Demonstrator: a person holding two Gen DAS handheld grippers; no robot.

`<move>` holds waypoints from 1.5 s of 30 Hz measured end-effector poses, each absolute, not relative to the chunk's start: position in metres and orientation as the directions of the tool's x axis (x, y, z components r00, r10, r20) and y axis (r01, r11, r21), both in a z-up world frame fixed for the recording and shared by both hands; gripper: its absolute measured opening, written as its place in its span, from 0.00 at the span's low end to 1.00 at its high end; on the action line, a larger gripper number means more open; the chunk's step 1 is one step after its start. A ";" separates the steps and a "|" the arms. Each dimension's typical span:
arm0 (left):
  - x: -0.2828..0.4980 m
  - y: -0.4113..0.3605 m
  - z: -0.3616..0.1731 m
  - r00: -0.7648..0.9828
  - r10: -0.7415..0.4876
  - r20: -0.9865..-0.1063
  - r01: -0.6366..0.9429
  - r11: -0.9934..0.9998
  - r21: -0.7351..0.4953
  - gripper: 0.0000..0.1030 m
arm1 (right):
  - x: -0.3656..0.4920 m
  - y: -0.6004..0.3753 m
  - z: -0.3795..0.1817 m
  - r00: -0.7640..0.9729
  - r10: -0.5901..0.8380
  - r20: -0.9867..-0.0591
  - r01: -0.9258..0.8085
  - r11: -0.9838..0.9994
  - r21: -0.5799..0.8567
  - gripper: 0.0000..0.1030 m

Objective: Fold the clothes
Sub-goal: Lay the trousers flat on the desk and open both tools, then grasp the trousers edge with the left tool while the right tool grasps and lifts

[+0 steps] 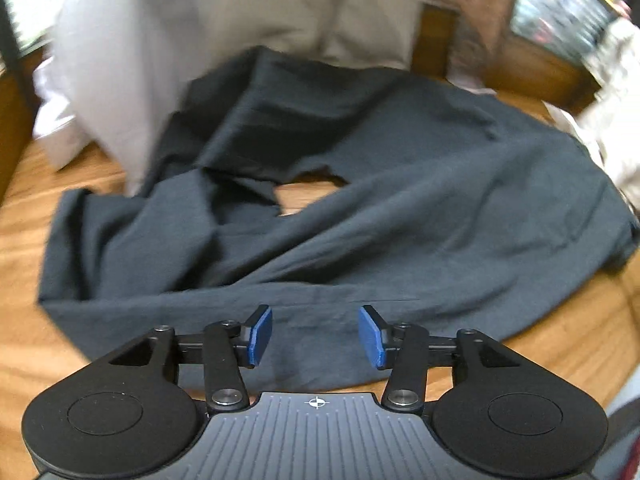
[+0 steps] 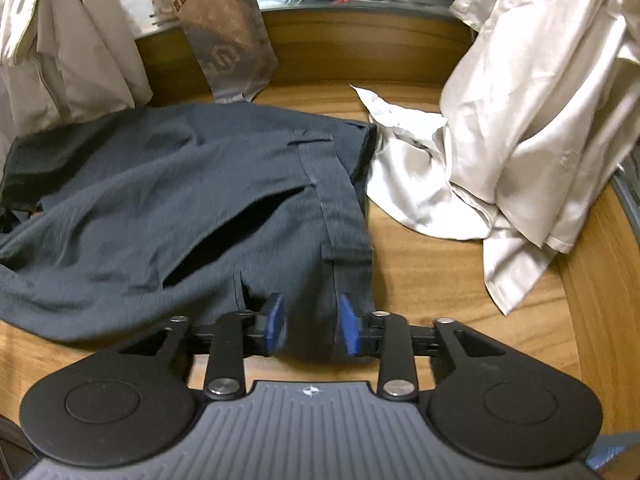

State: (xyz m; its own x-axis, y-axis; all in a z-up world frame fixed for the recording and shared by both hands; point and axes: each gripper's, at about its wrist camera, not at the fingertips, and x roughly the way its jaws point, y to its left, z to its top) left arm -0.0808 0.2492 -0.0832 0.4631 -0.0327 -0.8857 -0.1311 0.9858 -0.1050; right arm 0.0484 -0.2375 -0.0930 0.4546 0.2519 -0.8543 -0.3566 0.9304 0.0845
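A dark grey pair of trousers lies crumpled on the wooden table, with a gap in its folds showing bare wood. My left gripper hovers over its near hem, blue pads apart, pressing on nothing. In the right wrist view the same trousers show a waistband with belt loops and a gaping pocket slit. My right gripper straddles the near end of that waistband. Its pads stand apart with the cloth loose between them.
A cream satin shirt is heaped at the right, spilling onto the table. Beige garments and a brown patterned cloth hang at the back left. A pale garment hangs beside the trousers. A raised wooden rim bounds the far side.
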 end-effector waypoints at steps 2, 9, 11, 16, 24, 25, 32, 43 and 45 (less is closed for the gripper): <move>-0.071 0.240 -0.085 0.455 -0.076 -0.887 -0.063 0.991 -0.117 0.54 | 0.057 -0.237 -0.094 0.448 0.272 -0.852 -0.380 0.920 0.094 0.44; -0.039 0.194 -0.097 0.414 -0.172 -0.894 0.223 0.971 -0.084 0.63 | 0.093 -0.243 -0.105 0.400 0.315 -0.861 -0.388 0.909 0.152 0.45; -0.032 0.185 -0.105 0.396 -0.178 -0.901 0.274 0.959 -0.069 0.63 | 0.104 -0.249 -0.109 0.384 0.321 -0.866 -0.365 0.914 0.178 0.48; -0.016 0.174 -0.119 0.349 -0.203 -0.915 0.346 0.935 -0.076 0.62 | 0.127 -0.262 -0.121 0.349 0.345 -0.871 -0.322 0.917 0.233 0.52; 0.000 0.166 -0.137 0.245 -0.227 -0.942 0.399 0.910 -0.116 0.57 | 0.151 -0.267 -0.134 0.295 0.395 -0.870 -0.314 0.900 0.303 0.65; 0.001 0.165 -0.139 0.236 -0.227 -0.945 0.402 0.908 -0.117 0.55 | 0.153 -0.267 -0.135 0.287 0.404 -0.868 -0.311 0.897 0.315 0.65; 0.004 0.164 -0.145 0.200 -0.219 -0.955 0.396 0.910 -0.125 0.25 | 0.166 -0.267 -0.145 0.255 0.451 -0.855 -0.298 0.878 0.374 0.65; 0.001 0.185 -0.106 0.372 -0.166 -0.913 0.183 0.978 -0.103 0.03 | 0.174 -0.268 -0.137 0.205 0.521 -0.828 -0.299 0.839 0.454 0.24; 0.001 0.190 -0.090 0.429 -0.132 -0.894 0.149 0.986 -0.074 0.03 | 0.175 -0.264 -0.123 0.221 0.526 -0.822 -0.315 0.836 0.450 0.21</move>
